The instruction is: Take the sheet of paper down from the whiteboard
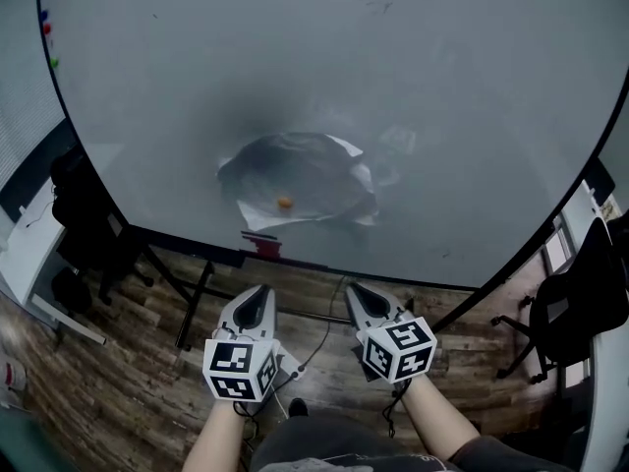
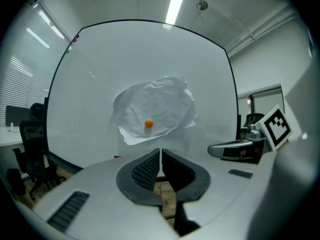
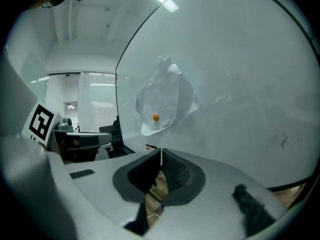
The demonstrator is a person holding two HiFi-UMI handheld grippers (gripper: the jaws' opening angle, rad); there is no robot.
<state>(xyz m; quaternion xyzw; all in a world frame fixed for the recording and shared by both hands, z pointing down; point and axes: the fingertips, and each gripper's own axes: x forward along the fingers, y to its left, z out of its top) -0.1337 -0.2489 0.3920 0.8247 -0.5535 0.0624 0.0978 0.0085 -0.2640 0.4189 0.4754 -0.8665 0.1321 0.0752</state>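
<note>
Left claw point(image 1: 259, 293) and right claw point(image 1: 354, 291), both pressed together and empty, face the whiteboard point(image 1: 472, 116).
I see one orange magnet point(image 1: 284, 203) pinning the crumpled sheet of paper point(image 1: 305, 170) there.

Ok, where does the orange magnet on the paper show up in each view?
Head view: the orange magnet sits just left of centre, low on the sheet of paper.
Left gripper view: the magnet is near the middle, slightly left.
Right gripper view: the magnet is just left of centre.
Shared landmark: that crumpled sheet of paper.
</note>
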